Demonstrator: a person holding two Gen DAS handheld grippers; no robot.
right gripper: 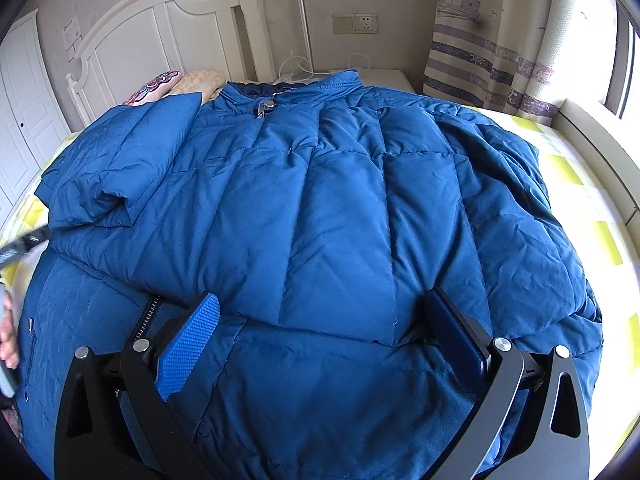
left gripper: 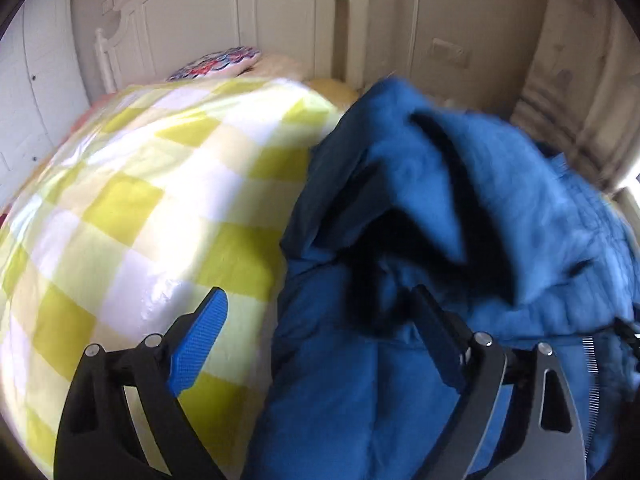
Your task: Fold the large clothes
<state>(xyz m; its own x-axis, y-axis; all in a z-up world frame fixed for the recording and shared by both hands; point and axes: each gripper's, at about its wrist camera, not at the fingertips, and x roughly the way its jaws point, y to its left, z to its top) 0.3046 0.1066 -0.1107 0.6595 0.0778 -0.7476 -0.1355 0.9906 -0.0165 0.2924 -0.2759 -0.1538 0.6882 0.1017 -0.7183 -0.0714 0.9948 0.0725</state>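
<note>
blue jacket (right gripper: 320, 208) on checked bed cover (left gripper: 132, 208), both tools apart

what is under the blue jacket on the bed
The blue jacket lies spread on a yellow and white checked bedspread, which shows past its edges. Near the collar, a pillow peeks out. Whatever lies beneath the jacket's middle is covered.
</note>
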